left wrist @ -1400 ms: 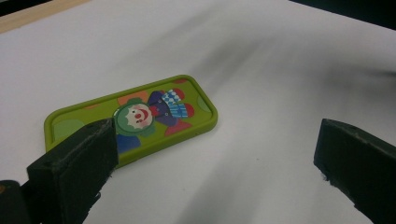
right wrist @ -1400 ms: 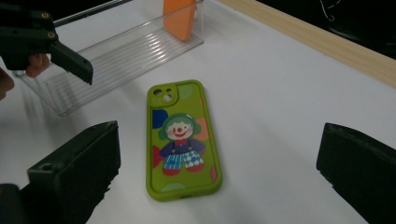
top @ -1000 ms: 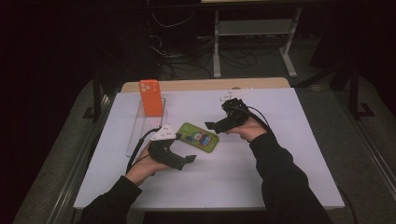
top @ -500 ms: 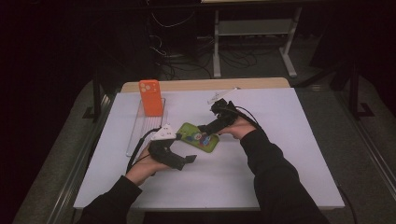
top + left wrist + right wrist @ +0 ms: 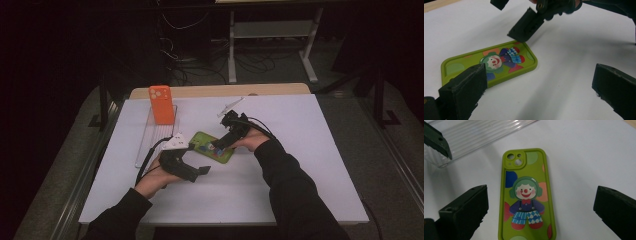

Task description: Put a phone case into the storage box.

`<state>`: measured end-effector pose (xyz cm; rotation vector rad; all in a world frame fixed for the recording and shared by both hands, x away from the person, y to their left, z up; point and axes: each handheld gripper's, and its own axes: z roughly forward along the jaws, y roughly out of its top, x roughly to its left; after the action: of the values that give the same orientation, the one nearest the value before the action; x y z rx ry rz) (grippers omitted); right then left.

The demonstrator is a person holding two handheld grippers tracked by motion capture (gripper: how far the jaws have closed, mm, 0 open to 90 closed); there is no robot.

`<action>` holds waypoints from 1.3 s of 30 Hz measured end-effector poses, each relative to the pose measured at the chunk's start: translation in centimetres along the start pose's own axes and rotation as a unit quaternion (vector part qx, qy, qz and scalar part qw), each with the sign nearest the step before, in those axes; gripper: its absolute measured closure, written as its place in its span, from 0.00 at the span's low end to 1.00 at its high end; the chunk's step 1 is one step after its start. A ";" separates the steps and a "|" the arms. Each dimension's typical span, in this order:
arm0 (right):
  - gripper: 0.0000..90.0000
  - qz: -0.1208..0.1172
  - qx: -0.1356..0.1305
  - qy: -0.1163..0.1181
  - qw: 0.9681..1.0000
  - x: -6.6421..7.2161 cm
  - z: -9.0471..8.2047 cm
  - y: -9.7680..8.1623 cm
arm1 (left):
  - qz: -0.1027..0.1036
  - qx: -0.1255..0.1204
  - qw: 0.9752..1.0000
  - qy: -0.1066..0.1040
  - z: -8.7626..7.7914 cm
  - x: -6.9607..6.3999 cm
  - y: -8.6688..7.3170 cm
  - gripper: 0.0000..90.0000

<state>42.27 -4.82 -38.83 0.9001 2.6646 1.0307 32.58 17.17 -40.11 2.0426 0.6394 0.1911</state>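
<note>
At far left an orange phone case [image 5: 161, 103] stood upright on a clear ribbed tray [image 5: 150, 145]. Nearer, the left gripper [image 5: 200, 171] lay low, jaws wide apart, holding nothing. Mid-table, the green clown phone case [image 5: 212, 147] lay flat on the white table [image 5: 300, 165]. Right gripper [image 5: 218, 145] hovered at its right end, jaws spread, empty.

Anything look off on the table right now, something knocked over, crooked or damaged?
Nothing looks damaged or spilled. The green clown phone case lies flat on the white table, skewed to its edges, with the open right gripper at its end. The orange phone case stands upright in the clear rack.
</note>
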 end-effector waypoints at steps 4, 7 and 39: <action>0.00 -0.014 0.015 -0.005 1.000 0.3 0.7 -0.1 | -0.001 -0.002 1.000 0.000 0.0 0.0 0.0 0.00; 0.00 -0.024 0.025 -0.007 0.999 0.4 1.4 -0.2 | -0.002 0.000 1.000 0.000 0.0 0.0 0.0 0.00; 0.15 -0.069 0.121 -0.001 0.990 1.4 5.2 -1.5 | -0.001 -0.003 1.000 -0.002 0.2 0.1 0.0 0.00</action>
<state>42.17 -2.00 -43.61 0.7422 2.8455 0.6865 32.69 17.10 -40.25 2.0363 0.6386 0.1879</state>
